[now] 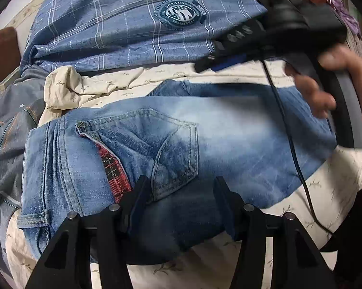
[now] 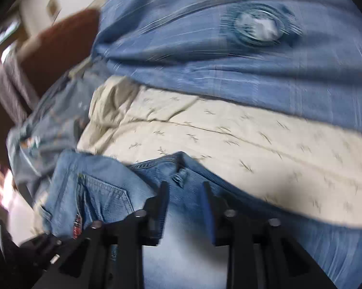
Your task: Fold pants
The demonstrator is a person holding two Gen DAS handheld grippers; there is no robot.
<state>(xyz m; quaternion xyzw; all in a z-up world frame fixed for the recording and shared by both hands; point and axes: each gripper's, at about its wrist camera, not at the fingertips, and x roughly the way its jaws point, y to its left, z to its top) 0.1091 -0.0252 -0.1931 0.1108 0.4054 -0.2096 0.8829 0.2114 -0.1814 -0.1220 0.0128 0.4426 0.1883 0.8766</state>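
The jeans (image 1: pixel 171 144) are lying folded across a cream bedsheet (image 1: pixel 325 192) printed with small sprigs, their back pocket (image 1: pixel 156 149) facing up with a strip of red and black plaid lining (image 1: pixel 113 168) showing at its 9 o'clock edge. At 12 o'clock from them a blue checked quilt (image 1: pixel 108 24) is bunching up, carrying a round dark-green crest patch (image 1: pixel 179 12) whose lettering is too small to read. At 9 o'clock a grey cover (image 1: pixel 5 130) with stitched dashes and a star is crowding the waistband. A brown headboard (image 1: pixel 2 53) is sitting at the far 10 o'clock corner.

The left gripper (image 1: pixel 181 192) is hovering over the denim with its jaws standing about half apart and nothing pinched between them. The right gripper (image 2: pixel 185 192) is showing its fingers parted, a fair gap between them, over the pale thigh area; nothing is gripped. In the left wrist view it is crossing at 2 o'clock, carried by a hand (image 1: pixel 325 91), and its black cable (image 1: pixel 291 144) is trailing down over the jeans at 3 o'clock. The right wrist view is smeared by motion.
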